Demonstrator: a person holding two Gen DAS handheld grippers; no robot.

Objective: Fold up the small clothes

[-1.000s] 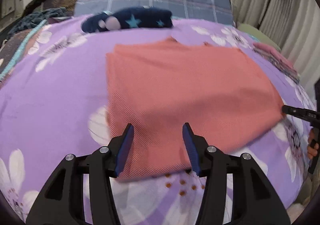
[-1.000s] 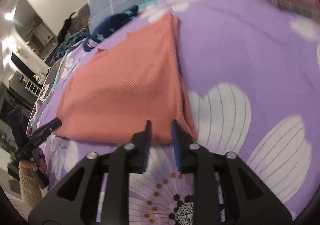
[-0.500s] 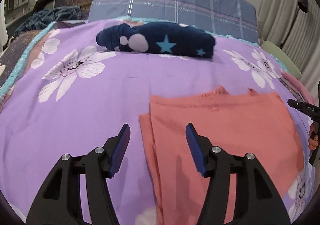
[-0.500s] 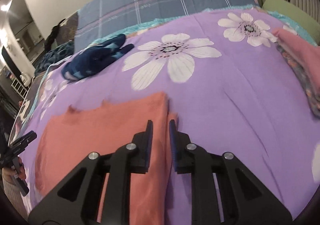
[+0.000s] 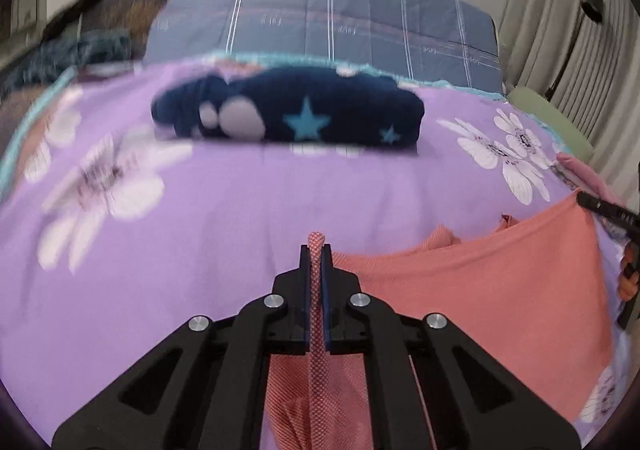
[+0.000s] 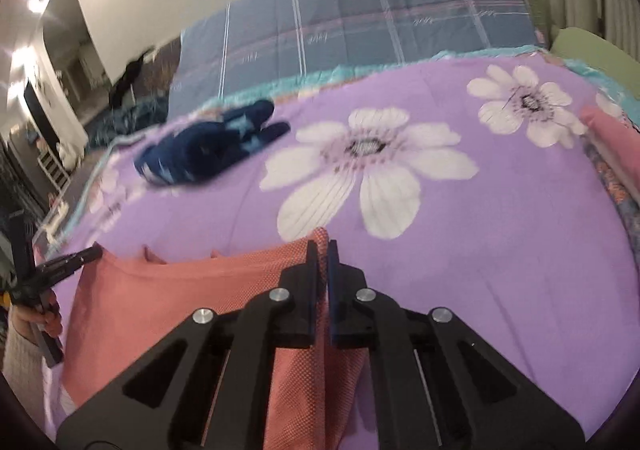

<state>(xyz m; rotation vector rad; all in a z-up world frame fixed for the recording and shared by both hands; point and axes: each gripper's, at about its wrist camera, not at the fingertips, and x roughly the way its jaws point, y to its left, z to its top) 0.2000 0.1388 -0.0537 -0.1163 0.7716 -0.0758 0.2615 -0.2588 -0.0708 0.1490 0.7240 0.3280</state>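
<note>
Pinching opposite edges of the salmon garment on the purple floral bedspread, left tool and right tool both clamped tight on cloth, near the folded navy star garment.

- Your work surface is a bed, covered by a purple spread printed with large white flowers and edged in teal along its far side.
- Toward the far side of the spread you have a dark navy garment with light blue stars and pale patches, bunched in a long heap.
- Nearest you lies the salmon-pink cloth, its far edge raised off the spread.
- Behind the spread, a blue-grey plaid quilt stands along the head of the bed.
- At the right edge you can see a pink folded stack resting on the spread.
</note>
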